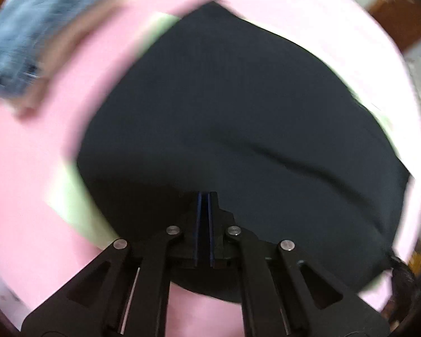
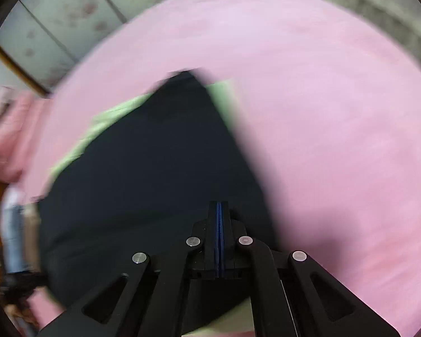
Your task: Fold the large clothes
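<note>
A large black garment (image 1: 238,118) lies spread on a pink sheet (image 1: 28,168), blurred by motion. In the left wrist view my left gripper (image 1: 204,195) points steeply down, its blue pads pressed together on the garment's near part; the cloth bulges up toward the fingertips. The right wrist view shows the same black garment (image 2: 143,174) stretching away to the left of my right gripper (image 2: 219,203), which is shut on the cloth's near right edge. A pale green layer (image 1: 67,196) (image 2: 118,112) shows from under the black cloth along its sides.
Folded blue jeans and a brownish garment (image 1: 33,36) lie on the sheet at the far left. Beyond the pink sheet (image 2: 336,140) are patterned wall panels (image 2: 56,22) and another pink cloth (image 2: 8,134) at the left. Dark wooden furniture (image 1: 401,14) stands past the bed.
</note>
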{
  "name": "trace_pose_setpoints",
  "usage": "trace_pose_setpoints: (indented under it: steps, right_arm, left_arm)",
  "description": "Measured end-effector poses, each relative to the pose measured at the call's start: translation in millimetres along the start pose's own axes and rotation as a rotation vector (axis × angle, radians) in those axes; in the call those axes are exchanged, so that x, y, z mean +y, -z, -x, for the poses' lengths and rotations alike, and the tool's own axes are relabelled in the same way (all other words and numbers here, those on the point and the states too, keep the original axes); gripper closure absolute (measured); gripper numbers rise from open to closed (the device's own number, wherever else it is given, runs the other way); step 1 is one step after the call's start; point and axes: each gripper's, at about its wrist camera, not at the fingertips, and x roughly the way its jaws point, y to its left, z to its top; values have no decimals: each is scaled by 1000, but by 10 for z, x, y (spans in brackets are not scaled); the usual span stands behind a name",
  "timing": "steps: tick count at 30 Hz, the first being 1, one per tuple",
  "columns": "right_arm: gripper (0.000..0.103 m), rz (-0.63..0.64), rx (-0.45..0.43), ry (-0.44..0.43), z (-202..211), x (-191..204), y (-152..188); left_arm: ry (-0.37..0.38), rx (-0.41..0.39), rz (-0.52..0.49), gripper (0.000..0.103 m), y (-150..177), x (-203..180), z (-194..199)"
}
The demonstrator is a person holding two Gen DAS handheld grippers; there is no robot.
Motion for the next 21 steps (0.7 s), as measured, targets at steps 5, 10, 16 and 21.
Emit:
trace_pose_setpoints:
  steps: [5, 10, 16, 21]
  right_arm:
    - [103, -26, 306, -283, -552, 541, 718]
    - [103, 2, 318, -201, -592, 271, 888]
    - [103, 39, 245, 40, -109, -560, 440]
    - [103, -50, 205, 77, 180, -1067, 319]
  left_arm:
    - [-24, 9, -208, 102, 344, -671, -104]
    - [0, 62, -153, 102, 302, -247, -169]
    - [-327, -7, -88, 102, 248, 488, -114]
    - [-307, 55, 144, 100, 384, 1096, -144]
